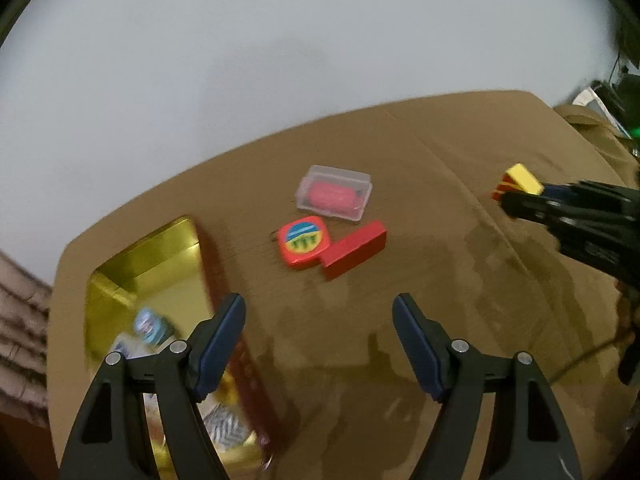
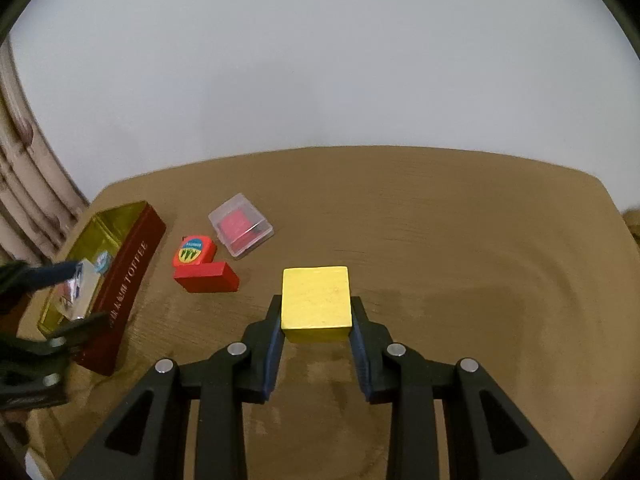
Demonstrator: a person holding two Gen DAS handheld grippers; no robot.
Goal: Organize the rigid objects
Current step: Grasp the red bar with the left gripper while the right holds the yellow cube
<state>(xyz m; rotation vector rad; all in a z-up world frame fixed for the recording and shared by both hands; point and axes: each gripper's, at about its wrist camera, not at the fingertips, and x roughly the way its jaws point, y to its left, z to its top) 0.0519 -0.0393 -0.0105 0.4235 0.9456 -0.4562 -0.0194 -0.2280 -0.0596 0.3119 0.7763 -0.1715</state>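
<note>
My right gripper [image 2: 316,312] is shut on a yellow wooden block [image 2: 316,300] and holds it above the brown table; the block also shows in the left wrist view [image 1: 524,178]. My left gripper [image 1: 318,312] is open and empty, beside the open gold toffee tin [image 1: 120,280], which also shows in the right wrist view [image 2: 132,256]. On the table lie a red tape measure [image 1: 302,242], a red wooden block [image 1: 354,250] and a clear plastic case [image 1: 334,194] with something pink inside.
The tin holds several small wrapped items [image 1: 148,326]. The brown cloth-covered table [image 2: 460,240] stands against a white wall. Some clutter shows past the table's right edge [image 1: 600,100]. A radiator-like ribbed object [image 2: 24,184] is at the left.
</note>
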